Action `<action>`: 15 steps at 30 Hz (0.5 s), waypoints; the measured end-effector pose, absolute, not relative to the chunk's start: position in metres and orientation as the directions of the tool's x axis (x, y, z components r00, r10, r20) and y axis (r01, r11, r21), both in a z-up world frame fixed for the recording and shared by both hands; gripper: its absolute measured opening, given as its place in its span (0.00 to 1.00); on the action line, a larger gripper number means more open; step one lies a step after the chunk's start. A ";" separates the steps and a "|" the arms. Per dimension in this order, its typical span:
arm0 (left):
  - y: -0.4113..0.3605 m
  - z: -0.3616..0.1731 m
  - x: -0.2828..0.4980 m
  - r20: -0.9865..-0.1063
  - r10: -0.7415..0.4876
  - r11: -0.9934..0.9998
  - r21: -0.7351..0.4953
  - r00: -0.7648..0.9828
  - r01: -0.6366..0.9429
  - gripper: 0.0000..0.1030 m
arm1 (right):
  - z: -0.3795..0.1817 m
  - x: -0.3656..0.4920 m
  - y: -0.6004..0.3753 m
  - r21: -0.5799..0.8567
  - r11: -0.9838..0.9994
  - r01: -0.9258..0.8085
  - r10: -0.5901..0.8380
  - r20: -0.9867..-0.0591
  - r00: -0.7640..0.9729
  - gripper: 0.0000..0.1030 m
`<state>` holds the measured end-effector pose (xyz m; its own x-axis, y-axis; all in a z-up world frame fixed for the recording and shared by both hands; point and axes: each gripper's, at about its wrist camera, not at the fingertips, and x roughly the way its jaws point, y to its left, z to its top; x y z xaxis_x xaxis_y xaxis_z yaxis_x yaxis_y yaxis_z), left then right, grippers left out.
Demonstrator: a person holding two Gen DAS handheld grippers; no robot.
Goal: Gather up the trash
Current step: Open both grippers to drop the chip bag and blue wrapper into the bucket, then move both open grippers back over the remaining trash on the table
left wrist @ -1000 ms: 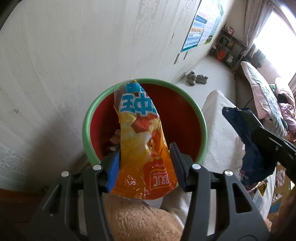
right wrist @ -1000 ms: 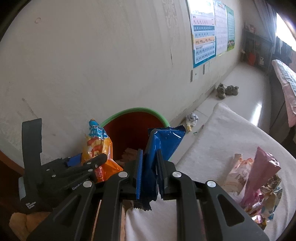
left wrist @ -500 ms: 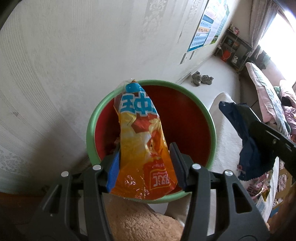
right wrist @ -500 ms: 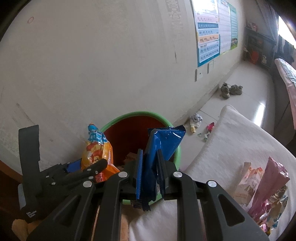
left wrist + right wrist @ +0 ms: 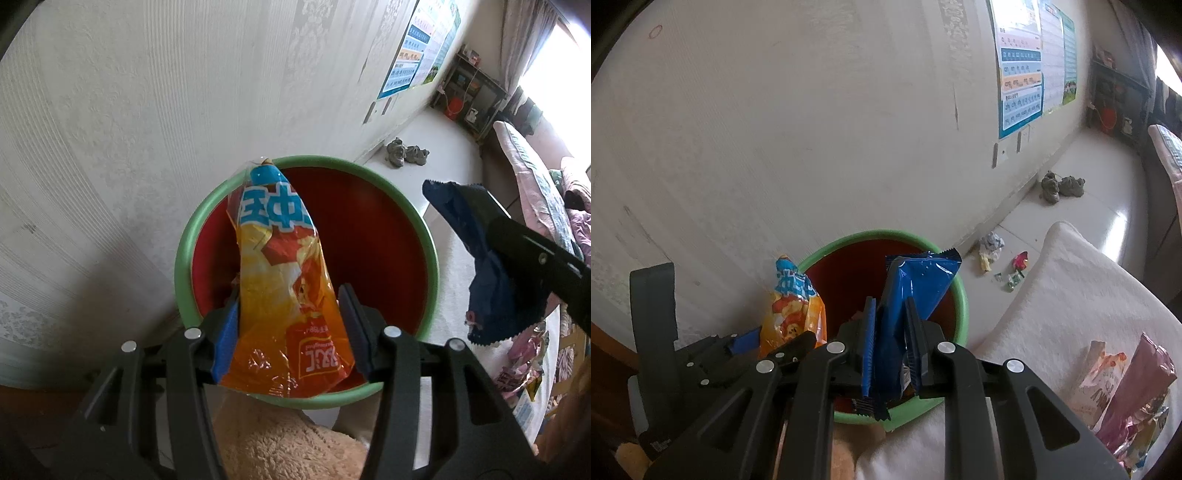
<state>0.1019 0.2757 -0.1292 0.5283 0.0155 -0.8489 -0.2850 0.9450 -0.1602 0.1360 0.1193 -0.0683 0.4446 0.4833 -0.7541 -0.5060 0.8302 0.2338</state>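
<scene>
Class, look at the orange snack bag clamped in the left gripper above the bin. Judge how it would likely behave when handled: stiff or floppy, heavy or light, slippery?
The orange snack bag looks crinkled and flattened, so probably empty, light and floppy. Its glossy film shines, so it may slip between the left gripper pads. Released, it would likely drop slowly into the bin.

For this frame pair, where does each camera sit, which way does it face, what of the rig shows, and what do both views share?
Left wrist: sits on the left gripper, angled down into the red bin with green rim; its fingers clamp an orange snack bag; the right gripper enters from the right edge.
Right wrist: sits on the right gripper, angled down toward the bin by the wall; its fingers pinch a blue wrapper; the left gripper shows lower left.
Shared: bin, both wrappers, wall posters, pair of shoes.
</scene>
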 end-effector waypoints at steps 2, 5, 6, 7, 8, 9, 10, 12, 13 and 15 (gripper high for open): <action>0.276 -0.130 0.103 -0.851 0.015 0.945 -0.159 0.525 -0.284 0.48 | -0.068 0.137 0.119 0.237 0.830 -0.506 0.487 -0.750 0.448 0.17; 0.276 -0.131 0.104 -0.854 0.014 0.947 -0.156 0.520 -0.281 0.51 | -0.069 0.138 0.119 0.242 0.830 -0.503 0.492 -0.741 0.456 0.29; 0.276 -0.131 0.104 -0.855 0.015 0.947 -0.154 0.518 -0.281 0.53 | -0.069 0.138 0.119 0.241 0.830 -0.503 0.494 -0.737 0.461 0.34; 0.276 -0.132 0.104 -0.857 0.017 0.948 -0.150 0.515 -0.282 0.54 | -0.069 0.138 0.119 0.239 0.831 -0.503 0.493 -0.736 0.464 0.37; 0.276 -0.133 0.105 -0.859 0.019 0.948 -0.147 0.512 -0.283 0.60 | -0.069 0.138 0.119 0.237 0.831 -0.503 0.492 -0.735 0.467 0.39; 0.276 -0.134 0.105 -0.860 0.023 0.947 -0.145 0.510 -0.287 0.66 | -0.068 0.138 0.119 0.235 0.830 -0.505 0.493 -0.731 0.471 0.41; 0.276 -0.134 0.106 -0.860 0.023 0.946 -0.145 0.509 -0.289 0.69 | -0.067 0.137 0.119 0.235 0.829 -0.507 0.496 -0.728 0.474 0.44; 0.275 -0.134 0.105 -0.861 0.028 0.946 -0.141 0.508 -0.291 0.72 | -0.065 0.136 0.119 0.234 0.829 -0.508 0.498 -0.721 0.481 0.49; 0.275 -0.134 0.105 -0.862 0.031 0.946 -0.137 0.506 -0.292 0.72 | -0.064 0.136 0.118 0.233 0.830 -0.507 0.498 -0.718 0.486 0.51; 0.274 -0.133 0.105 -0.863 0.039 0.947 -0.128 0.504 -0.294 0.75 | -0.062 0.134 0.114 0.240 0.832 -0.500 0.501 -0.712 0.492 0.51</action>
